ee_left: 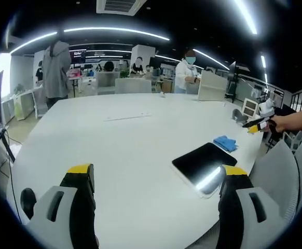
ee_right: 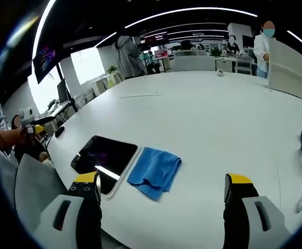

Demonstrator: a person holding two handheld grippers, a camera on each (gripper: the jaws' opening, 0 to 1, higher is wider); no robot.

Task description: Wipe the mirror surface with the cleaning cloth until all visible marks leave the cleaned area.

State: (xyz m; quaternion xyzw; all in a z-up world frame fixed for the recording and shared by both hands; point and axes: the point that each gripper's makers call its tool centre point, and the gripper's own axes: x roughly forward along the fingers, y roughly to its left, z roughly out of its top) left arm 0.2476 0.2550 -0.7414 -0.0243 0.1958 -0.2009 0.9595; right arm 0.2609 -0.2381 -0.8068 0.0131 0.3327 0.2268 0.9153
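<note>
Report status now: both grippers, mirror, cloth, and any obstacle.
Left gripper and right gripper open, empty. Blue cloth beside mirror, untouched. Nothing in the way.

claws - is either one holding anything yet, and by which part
Nothing held. Both the left claw and right claw are open and empty; the blue cloth lies beside the mirror.

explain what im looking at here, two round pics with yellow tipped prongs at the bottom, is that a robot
No robot: a person holds a two-jaw gripper in each hand, and a fisheye camera rides on each. The left gripper view looks along the left gripper; the right gripper view along the right gripper. Both stand open and hold nothing. On the white table lie a dark mirror and, touching its edge, a crumpled blue cleaning cloth. At the right edge of the left gripper view, the person's hand holds the right gripper.
</note>
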